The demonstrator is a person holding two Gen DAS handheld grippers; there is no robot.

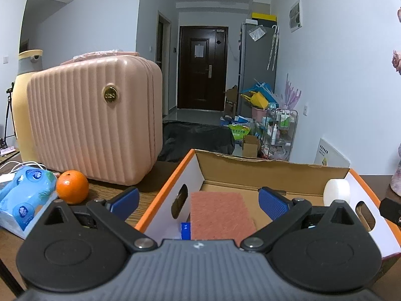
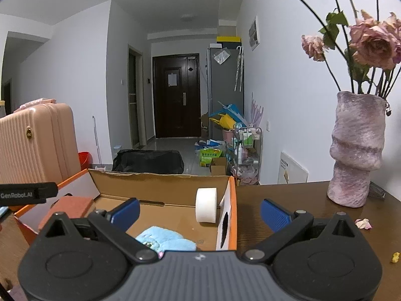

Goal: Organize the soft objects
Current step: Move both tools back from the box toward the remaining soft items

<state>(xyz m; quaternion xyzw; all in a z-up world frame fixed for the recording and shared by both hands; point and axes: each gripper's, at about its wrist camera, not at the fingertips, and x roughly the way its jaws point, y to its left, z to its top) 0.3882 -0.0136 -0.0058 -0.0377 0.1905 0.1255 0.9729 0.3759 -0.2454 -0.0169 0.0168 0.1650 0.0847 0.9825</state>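
An open cardboard box with orange edges stands on the brown table. Inside it lie a pink sponge, a white roll on edge against the right wall, and a light blue plush toy. My left gripper is open above the box's left side, with the sponge showing between its fingers, untouched. My right gripper is open over the box's right wall, with the white roll between its fingers in the view. A blue tissue pack lies left of the box.
A pink ribbed suitcase stands behind the orange fruit at left. A purple vase of dried roses stands on the table at right, with fallen petals near it. White cables lie at the far left.
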